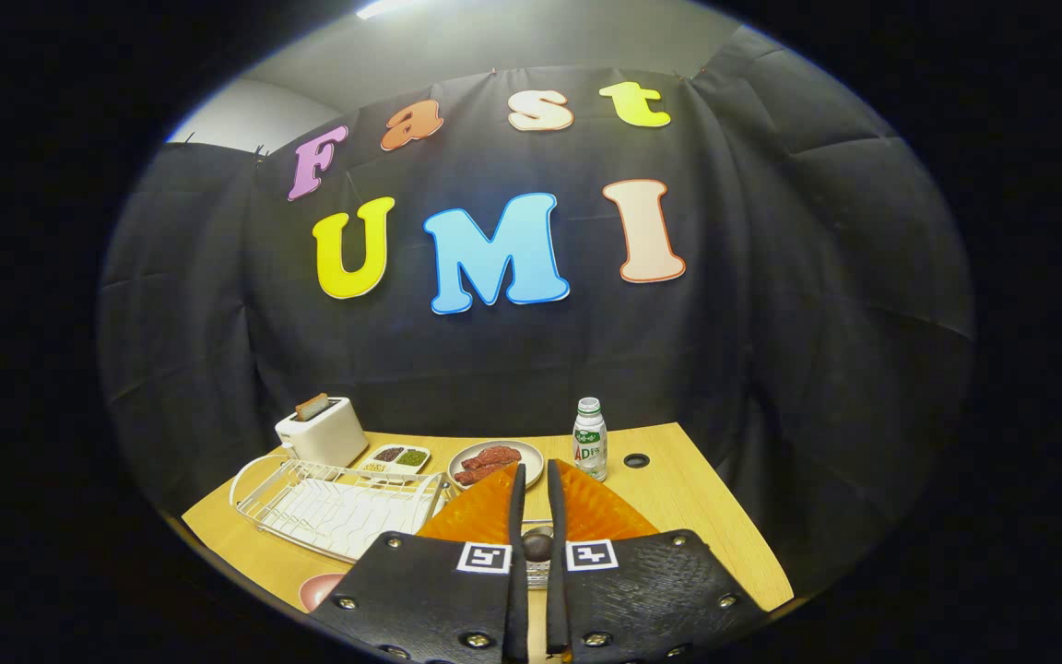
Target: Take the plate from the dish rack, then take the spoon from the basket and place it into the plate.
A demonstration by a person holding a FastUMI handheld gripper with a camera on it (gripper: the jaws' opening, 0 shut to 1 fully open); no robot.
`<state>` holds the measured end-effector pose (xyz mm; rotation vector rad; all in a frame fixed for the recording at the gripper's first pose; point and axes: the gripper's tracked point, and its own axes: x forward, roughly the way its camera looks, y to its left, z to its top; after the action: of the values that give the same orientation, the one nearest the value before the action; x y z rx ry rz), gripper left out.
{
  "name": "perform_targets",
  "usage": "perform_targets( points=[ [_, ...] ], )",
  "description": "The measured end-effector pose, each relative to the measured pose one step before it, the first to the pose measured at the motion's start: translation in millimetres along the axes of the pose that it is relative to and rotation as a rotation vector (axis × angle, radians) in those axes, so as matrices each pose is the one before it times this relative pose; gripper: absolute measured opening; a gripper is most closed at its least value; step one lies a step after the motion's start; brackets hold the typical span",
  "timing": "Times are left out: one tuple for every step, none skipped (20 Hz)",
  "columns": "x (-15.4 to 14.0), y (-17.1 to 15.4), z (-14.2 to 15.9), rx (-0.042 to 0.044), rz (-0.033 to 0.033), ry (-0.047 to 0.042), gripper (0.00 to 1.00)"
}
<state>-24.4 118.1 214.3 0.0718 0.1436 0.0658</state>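
An orange ribbed plate [605, 512] sits across my gripper [536, 472], spreading out on both sides of the fingers. Both fingers are drawn close together with only a narrow slit between them, and they appear clamped on the plate's rim. The white wire dish rack [337, 507] stands to the left of the fingers on the wooden table [706, 516], with its slots bare. In the slit between the fingers I see a small dark rounded piece [536, 546] over a bit of wire basket [538, 576]; I cannot tell whether it is the spoon.
Beyond the rack stand a white toaster [319, 432] and a small tray of condiments [397, 458]. A plate of red food [494, 463] and a small white bottle [589, 438] lie just beyond the fingertips. A pinkish round object [319, 590] sits near the table's front left.
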Motion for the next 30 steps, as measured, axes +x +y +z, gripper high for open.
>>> perform_targets(
  points=[
    [-6.06, 3.61, -0.92, 0.00379, 0.00143, 0.00615, 0.07],
    [-6.51, 3.78, -2.12, -0.00145, 0.00267, 0.00574, 0.07],
    [-6.15, 3.05, -2.68, -0.00217, -0.00062, 0.00762, 0.07],
    [-4.39, 3.91, -3.43, -0.00263, 0.00188, 0.00693, 0.07],
    [-6.11, 4.64, -4.64, -0.00442, 0.00470, 0.00970, 0.08],
    [-3.18, 5.30, -3.92, -0.00112, 0.00039, 0.00568, 0.07],
    [-4.45, 4.93, -4.17, -0.00204, 0.00298, 0.00789, 0.07],
    [-4.61, 5.69, -5.83, 0.00106, 0.00540, 0.00827, 0.07],
    [-3.36, 6.64, -4.62, 0.00033, 0.00706, 0.00737, 0.07],
    [-0.83, 5.97, -4.88, -0.00591, 0.00953, 0.00776, 0.07],
    [-1.16, 6.94, -4.08, -0.00357, 0.00930, 0.00894, 0.07],
    [-0.99, 7.88, -4.97, -0.00167, 0.01137, 0.00922, 0.07],
    [-1.17, 8.11, -4.88, -0.00090, 0.01112, 0.01018, 0.07],
    [1.34, 7.50, -4.96, -0.00248, 0.01041, 0.00937, 0.07],
    [1.21, 8.09, -5.03, -0.00610, 0.01196, 0.00986, 0.07],
    [1.45, 8.00, -4.47, -0.00580, 0.00996, 0.00877, 0.08],
    [0.95, 7.74, -3.72, -0.00628, 0.01023, 0.01084, 0.08],
    [2.39, 8.63, -5.87, -0.00314, 0.01283, 0.01126, 0.08],
    [2.20, 9.58, -4.62, -0.00291, 0.01743, 0.01137, 0.08],
    [2.87, 9.31, -4.71, -0.00424, 0.01652, 0.01021, 0.08],
    [2.63, 8.35, -4.46, -0.00680, 0.01460, 0.01242, 0.08],
    [2.35, 8.28, -5.16, -0.00893, 0.01458, 0.01153, 0.08],
    [2.75, 8.51, -3.43, -0.00944, 0.01549, 0.01020, 0.08],
    [3.20, 8.81, -1.71, -0.01212, 0.01847, 0.00724, 0.07],
    [4.05, 8.24, -1.81, -0.01199, 0.01391, 0.00656, 0.08],
    [3.86, 6.61, -1.78, -0.01215, 0.01362, 0.00735, 0.07],
    [4.39, 6.59, -1.68, -0.00984, 0.01199, 0.00806, 0.07],
    [5.60, 5.98, -3.08, -0.00793, 0.01349, 0.00811, 0.07],
    [5.04, 5.81, -3.43, -0.00736, 0.01152, 0.00963, 0.07],
    [3.70, 4.76, -3.35, -0.00456, 0.00815, 0.01208, 0.07]
  ],
)
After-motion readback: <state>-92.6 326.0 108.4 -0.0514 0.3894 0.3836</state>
